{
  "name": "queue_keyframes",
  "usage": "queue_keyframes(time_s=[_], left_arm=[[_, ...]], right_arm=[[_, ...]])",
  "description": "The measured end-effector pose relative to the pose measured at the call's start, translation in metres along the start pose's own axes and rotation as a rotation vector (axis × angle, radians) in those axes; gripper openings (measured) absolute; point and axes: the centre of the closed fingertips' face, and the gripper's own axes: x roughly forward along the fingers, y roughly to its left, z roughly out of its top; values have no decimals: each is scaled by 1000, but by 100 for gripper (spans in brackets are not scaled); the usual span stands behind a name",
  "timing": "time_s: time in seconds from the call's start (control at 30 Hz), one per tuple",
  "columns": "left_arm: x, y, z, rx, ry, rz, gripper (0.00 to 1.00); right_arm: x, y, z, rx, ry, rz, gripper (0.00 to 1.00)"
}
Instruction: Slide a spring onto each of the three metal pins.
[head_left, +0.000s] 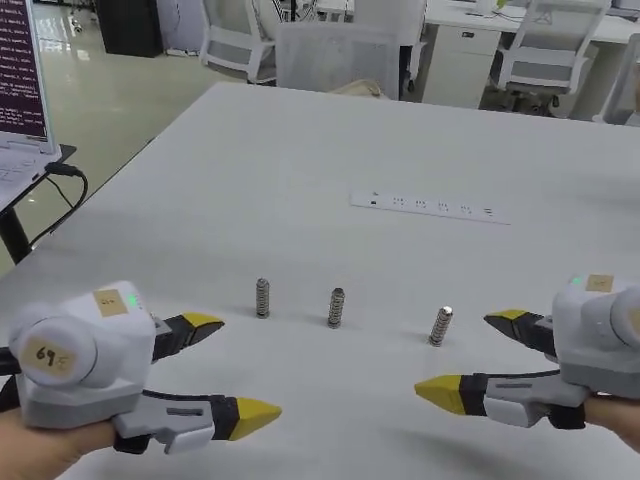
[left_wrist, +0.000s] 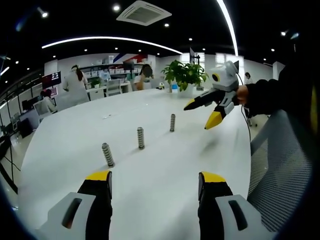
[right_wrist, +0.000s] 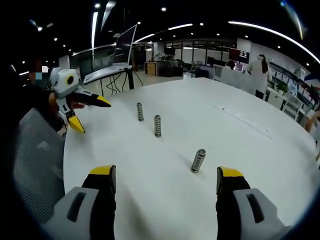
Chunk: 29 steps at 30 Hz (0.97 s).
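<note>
Steel springs (head_left: 336, 307) on all three pins (head_left: 446, 312); left claw (head_left: 245, 366), right claw (head_left: 455, 354) both released, empty.

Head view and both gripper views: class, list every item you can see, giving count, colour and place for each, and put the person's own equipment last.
table: 1, white, fills the foreground
springs on pins: 3, grey metal, in a row on the table ahead of the grippers: left, middle, right, which leans
power strip: 1, white, flat on the table beyond the row
laptop: 1, screen lit with text, on a stand off the table's left side
office chairs: several, white, behind the table's far edge
plant: 1, green, at the table's far end in the left gripper view
left gripper: 1, white and grey, yellow tips, open, near left
right gripper: 1, same colours, open, near right
</note>
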Motion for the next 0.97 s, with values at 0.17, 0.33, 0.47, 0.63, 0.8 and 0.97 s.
queue_keyframes(time_s=[0.17,0.33,0.47,0.63,0.8,0.97], left_arm=[[-3,1,-3,-9,-3,9,67],[-5,2,-1,-15,-14,17,67],[-6,1,1,-23,-19,22,68],[-7,1,1,-26,-22,25,68],[-8,2,2,-34,-27,30,68],[-9,2,2,-40,-29,35,69]], right_arm=[[-4,5,2,4,-26,-6,84],[-6,10,1,16,-41,-13,87],[-7,12,1,32,-51,-16,89],[-8,14,3,51,-69,-20,91],[-9,15,4,61,-80,-27,94],[-10,15,4,73,-84,-30,95]])
